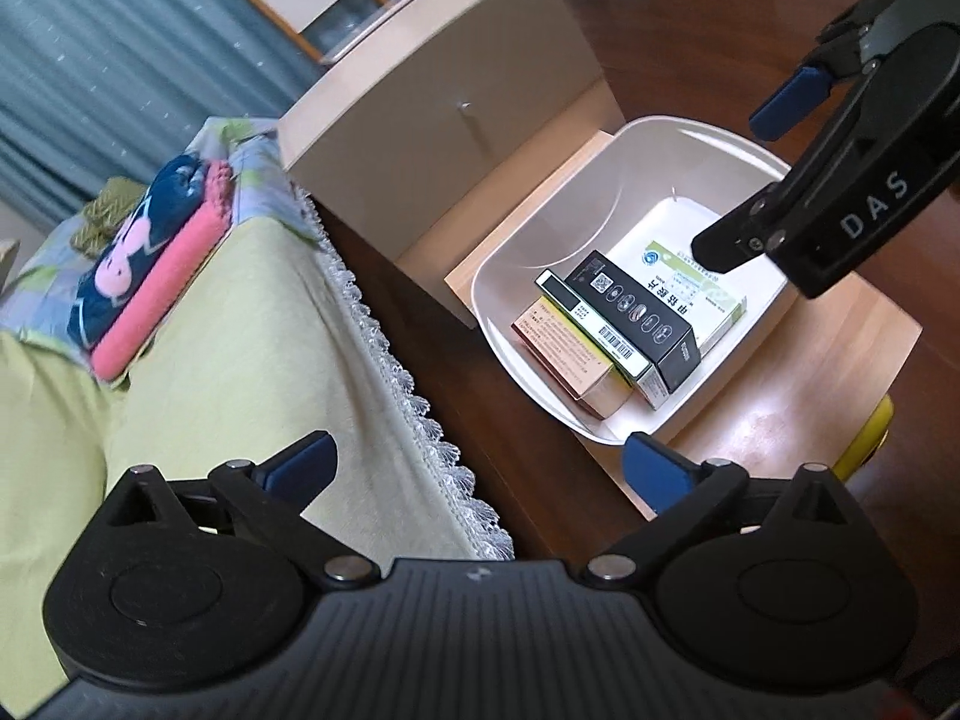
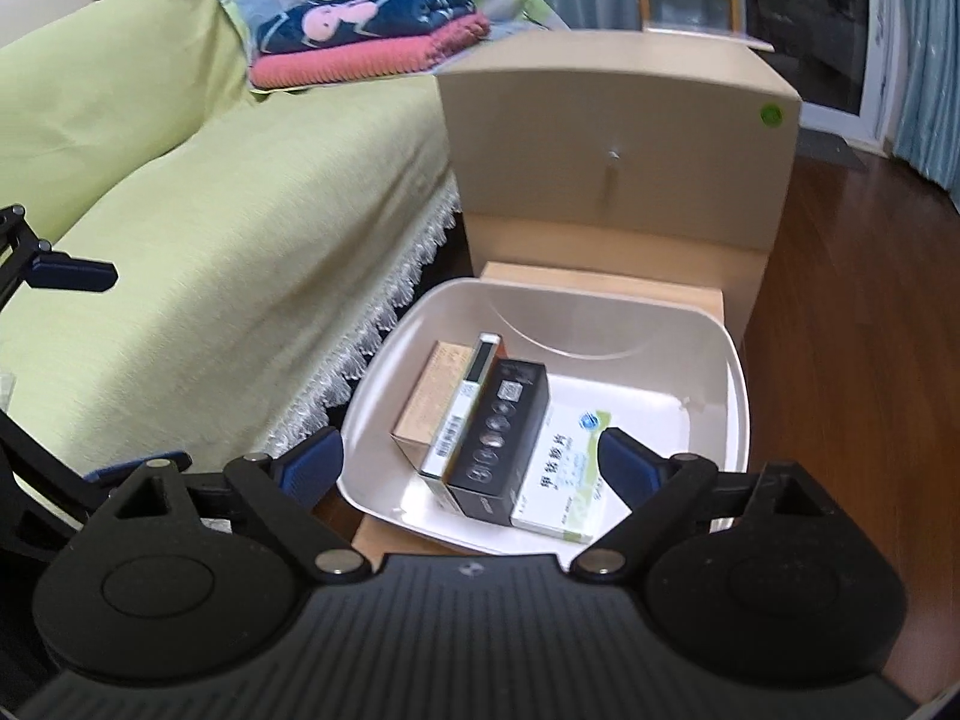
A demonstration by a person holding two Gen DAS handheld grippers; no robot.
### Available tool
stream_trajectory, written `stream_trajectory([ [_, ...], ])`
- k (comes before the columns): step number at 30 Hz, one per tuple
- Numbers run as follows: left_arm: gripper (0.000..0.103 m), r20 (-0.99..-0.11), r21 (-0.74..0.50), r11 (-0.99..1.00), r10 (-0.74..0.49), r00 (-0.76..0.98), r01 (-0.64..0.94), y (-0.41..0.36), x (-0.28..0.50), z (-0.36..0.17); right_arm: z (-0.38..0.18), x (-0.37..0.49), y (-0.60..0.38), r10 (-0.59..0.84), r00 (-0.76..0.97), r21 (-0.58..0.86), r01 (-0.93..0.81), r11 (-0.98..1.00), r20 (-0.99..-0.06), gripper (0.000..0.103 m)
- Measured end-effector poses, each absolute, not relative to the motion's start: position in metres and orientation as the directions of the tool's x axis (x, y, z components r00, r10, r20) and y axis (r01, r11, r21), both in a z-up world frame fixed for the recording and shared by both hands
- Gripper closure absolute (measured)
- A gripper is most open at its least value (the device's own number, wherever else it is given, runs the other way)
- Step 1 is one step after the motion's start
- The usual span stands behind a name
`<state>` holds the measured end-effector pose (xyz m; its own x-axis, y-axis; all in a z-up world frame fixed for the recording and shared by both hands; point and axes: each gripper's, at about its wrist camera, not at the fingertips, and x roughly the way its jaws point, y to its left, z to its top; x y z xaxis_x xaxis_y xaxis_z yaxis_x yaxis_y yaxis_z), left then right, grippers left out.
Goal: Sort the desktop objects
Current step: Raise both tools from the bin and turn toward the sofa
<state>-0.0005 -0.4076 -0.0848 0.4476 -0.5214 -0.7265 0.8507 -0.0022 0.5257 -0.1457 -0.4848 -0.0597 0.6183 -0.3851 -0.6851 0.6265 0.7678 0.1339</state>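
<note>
Two tongs show, both with their blue-tipped fingers spread apart and nothing between them. Left tongs (image 1: pixel 477 465) hang over the gap between the sofa's lace edge and the white tub, clear of both. Right tongs (image 2: pixel 471 462) hover just above the near rim of the white tub (image 2: pixel 735 360), over the boxes without touching them.

Four boxes lie inside the tub, packed side by side toward its sofa-side wall: one tan box (image 2: pixel 429 399), one narrow white-and-green box (image 2: pixel 465 408) tilted on edge against it, one long black box (image 2: pixel 501 441) resting partly on its neighbours, and one flat white-and-green medicine box (image 2: pixel 561 477) lying on the tub floor. The rest of the tub floor is bare.

One low pale wooden worktop (image 1: pixel 864 330) carries the tub, with one tall beige cabinet (image 2: pixel 618 138) right behind it. One sofa under a green cover (image 2: pixel 180 210) stands beside them, with a stack of folded blankets (image 2: pixel 366 39) on it.
</note>
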Motion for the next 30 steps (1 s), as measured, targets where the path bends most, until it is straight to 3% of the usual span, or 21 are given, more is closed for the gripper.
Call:
stream_trajectory([
  [8, 0.001, -0.718, 0.522, 0.092, -0.49, 0.495, 0.848, -0.368, 0.011, -0.06, -0.026, -0.125, -0.456, -0.341, 0.678, 0.13, 0.542, 0.83, -0.651, 0.008],
  [17, 0.001, -0.68, 0.518, 0.327, -0.403, 0.612, 0.79, -0.293, 0.042, -0.033, -0.005, -0.092, -0.416, -0.236, 0.748, 0.163, 0.418, 0.894, -0.621, 0.006],
  [30, 0.001, -0.631, 0.433, 0.675, -0.247, 0.735, 0.598, -0.161, 0.078, -0.003, 0.015, -0.038, -0.35, -0.048, 0.792, 0.178, 0.196, 0.964, -0.609, 0.005],
])
